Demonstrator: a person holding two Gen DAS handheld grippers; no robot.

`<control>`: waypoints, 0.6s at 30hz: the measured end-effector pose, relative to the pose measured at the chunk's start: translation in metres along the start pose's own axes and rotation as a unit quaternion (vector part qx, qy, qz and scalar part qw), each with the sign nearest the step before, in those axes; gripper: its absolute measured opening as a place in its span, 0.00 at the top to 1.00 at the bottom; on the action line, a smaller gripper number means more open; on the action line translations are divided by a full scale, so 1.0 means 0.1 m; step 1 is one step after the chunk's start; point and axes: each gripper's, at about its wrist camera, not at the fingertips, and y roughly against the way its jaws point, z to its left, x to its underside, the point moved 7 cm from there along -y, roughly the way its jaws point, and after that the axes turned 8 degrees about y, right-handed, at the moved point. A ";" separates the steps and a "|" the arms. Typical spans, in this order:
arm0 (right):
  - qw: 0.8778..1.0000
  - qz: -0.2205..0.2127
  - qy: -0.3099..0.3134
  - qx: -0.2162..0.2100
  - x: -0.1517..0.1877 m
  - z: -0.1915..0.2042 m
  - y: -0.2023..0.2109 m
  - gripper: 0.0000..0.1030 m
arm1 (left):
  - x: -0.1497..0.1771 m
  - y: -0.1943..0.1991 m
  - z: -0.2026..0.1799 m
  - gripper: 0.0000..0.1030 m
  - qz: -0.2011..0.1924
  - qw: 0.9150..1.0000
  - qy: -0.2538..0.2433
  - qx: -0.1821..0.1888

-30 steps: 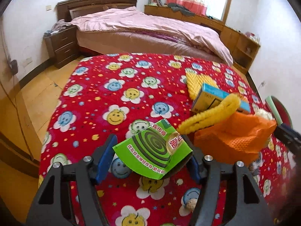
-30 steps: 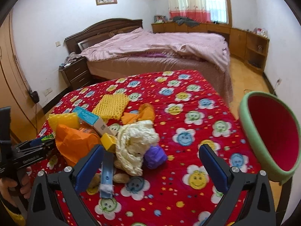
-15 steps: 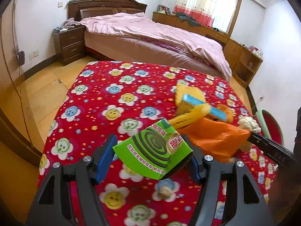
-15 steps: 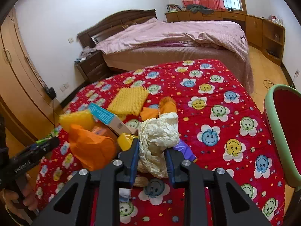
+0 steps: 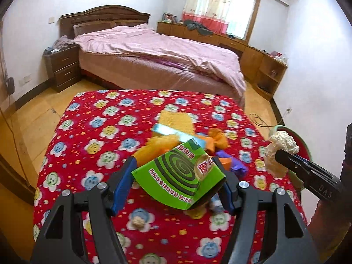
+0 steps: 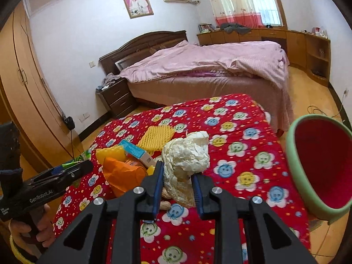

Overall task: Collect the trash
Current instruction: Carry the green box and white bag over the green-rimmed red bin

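Crumpled cream paper wad [image 6: 186, 154] clenched in the right claw [image 6: 177, 189], lifted above the red smiley-flower cloth [image 6: 242, 154].
The red, green-rimmed bin [image 6: 319, 167] lies just rightward; the left claw [image 5: 176, 187] grasps a green mosquito-coil box [image 5: 180, 176], farther from it.

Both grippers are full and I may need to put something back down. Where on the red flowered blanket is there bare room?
Free: the red flowered blanket left of the trash pile, and its far strip toward the pink bed. Also between the pile and the green-rimmed red bin. Crowded: the middle, around the yellow foam mesh and orange bag.
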 end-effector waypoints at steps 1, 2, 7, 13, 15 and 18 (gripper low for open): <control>1.000 -0.002 -0.003 0.003 -0.01 -0.04 0.06 0.74 | 0.00 0.00 -0.05 0.34 0.000 1.000 -0.004 0.002; 1.000 -0.003 -0.005 0.005 -0.01 -0.07 0.10 0.74 | -0.01 0.01 -0.11 0.34 0.000 1.000 -0.009 0.005; 1.000 -0.011 -0.018 0.021 -0.03 -0.27 0.31 0.74 | -0.03 0.02 -0.45 0.34 0.001 0.999 -0.032 0.025; 0.998 -0.020 -0.037 0.048 -0.04 -0.59 0.53 0.74 | -0.05 0.00 -0.89 0.34 -0.002 0.997 -0.063 0.046; 0.997 -0.023 -0.042 0.061 -0.03 -0.72 0.62 0.74 | -0.05 -0.03 -1.06 0.34 -0.002 0.996 -0.074 0.055; 0.995 -0.028 -0.048 0.078 -0.03 -0.90 0.74 0.74 | -0.04 -0.08 -1.30 0.34 0.001 0.994 -0.089 0.069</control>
